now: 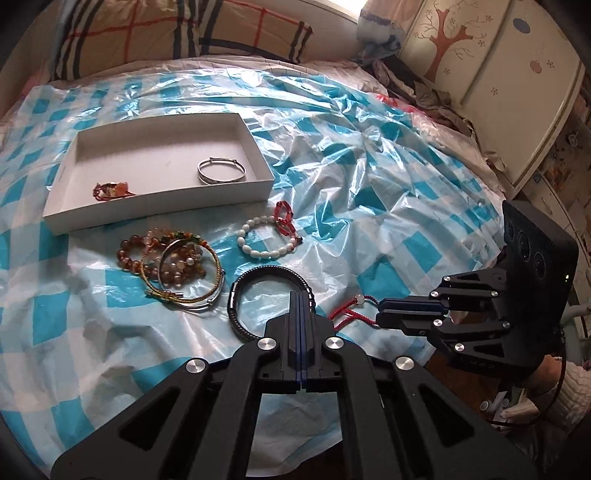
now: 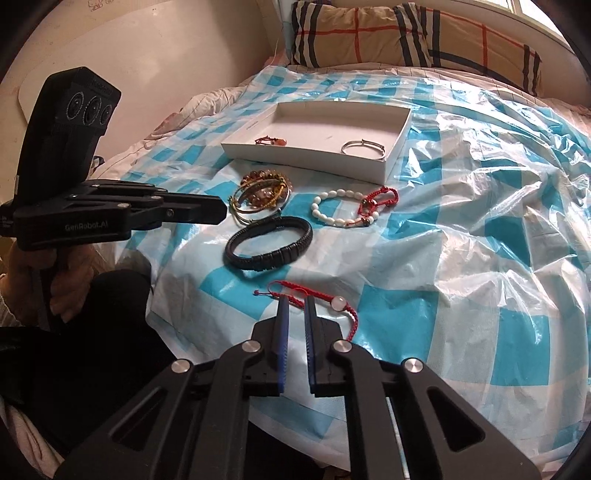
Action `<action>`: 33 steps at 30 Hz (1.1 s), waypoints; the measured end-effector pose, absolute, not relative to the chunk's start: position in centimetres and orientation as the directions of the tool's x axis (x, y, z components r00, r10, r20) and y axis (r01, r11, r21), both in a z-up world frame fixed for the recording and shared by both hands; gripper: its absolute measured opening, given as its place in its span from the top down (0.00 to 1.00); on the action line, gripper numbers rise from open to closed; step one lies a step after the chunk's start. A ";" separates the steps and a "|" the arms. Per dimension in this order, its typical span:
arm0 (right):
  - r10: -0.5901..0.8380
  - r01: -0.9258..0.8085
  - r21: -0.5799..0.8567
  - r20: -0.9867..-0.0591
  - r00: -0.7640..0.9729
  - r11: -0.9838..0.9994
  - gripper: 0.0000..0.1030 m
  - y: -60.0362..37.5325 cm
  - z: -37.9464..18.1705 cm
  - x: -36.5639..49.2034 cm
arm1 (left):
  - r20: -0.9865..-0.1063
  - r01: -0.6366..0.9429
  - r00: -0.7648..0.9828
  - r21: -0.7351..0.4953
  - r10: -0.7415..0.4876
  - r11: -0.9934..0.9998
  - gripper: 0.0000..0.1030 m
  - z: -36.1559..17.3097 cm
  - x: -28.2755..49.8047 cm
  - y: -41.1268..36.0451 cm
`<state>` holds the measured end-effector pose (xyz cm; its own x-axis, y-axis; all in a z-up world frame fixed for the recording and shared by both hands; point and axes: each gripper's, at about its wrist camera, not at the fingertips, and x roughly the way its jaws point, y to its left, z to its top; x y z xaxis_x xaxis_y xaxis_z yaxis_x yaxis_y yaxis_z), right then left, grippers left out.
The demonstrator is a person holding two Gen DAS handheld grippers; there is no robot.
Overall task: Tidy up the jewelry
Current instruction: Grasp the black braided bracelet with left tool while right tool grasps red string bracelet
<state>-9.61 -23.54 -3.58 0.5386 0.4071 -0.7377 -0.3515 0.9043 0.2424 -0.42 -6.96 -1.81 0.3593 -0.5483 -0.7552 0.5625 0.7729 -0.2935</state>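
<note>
Right gripper [image 2: 295, 301] parted over red braided cord bracelet with pale bead [image 2: 338, 303]; left gripper [image 1: 301, 295] clenched, gripping nothing, above black leather bracelet [image 1: 242, 317].

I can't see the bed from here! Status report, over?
Left gripper shut, empty. Right gripper open at red cord, not gripping. Box holds bangle and a red piece. Nothing in the way.

Bed covered by a crinkled blue-and-white checked plastic sheet [image 1: 369, 155], plaid pillows [image 2: 406, 33] laid at its head, cream wardrobe [image 1: 480, 74] painted with a tree, daylight cast from a window
</note>
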 end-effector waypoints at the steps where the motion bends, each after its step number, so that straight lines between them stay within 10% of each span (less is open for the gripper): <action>1: 0.401 -0.358 0.232 -0.747 0.530 0.904 0.91 -23.2 -3.5 -9.5 | -0.755 0.568 0.358 -0.291 -0.550 0.770 1.00 -1.8 -0.4 -6.9; 3: 0.376 -0.358 0.198 -0.749 0.546 0.913 0.82 -22.9 -3.4 -9.6 | -0.762 0.597 0.341 -0.278 -0.551 0.753 1.00 -1.9 -0.3 -7.4; 4: 0.375 -0.355 0.197 -0.745 0.552 0.914 0.46 -22.9 -3.4 -9.5 | -0.765 0.617 0.329 -0.269 -0.553 0.739 0.99 -2.1 -0.3 -7.9; 6: 0.367 -0.345 0.191 -0.734 0.571 0.919 0.15 -23.2 -3.5 -9.5 | -0.789 0.654 0.313 -0.225 -0.529 0.722 0.94 -2.7 -0.3 -9.2; 11: 0.392 -0.337 0.239 -0.760 0.519 0.911 0.21 -23.8 -5.0 -7.6 | -0.854 0.703 0.275 -0.134 -0.441 0.698 0.80 -5.1 -0.4 -12.0; 17: 0.377 -0.342 0.228 -0.796 0.474 0.911 0.89 -23.3 -6.6 -7.8 | -0.883 0.702 0.269 -0.094 -0.385 0.706 0.92 -5.8 -0.5 -12.5; 33: 0.482 -0.380 0.300 -0.617 0.622 0.875 0.91 -21.8 0.9 -8.5 | -0.665 0.514 0.501 -0.286 -0.554 0.808 0.92 1.2 -0.8 -4.4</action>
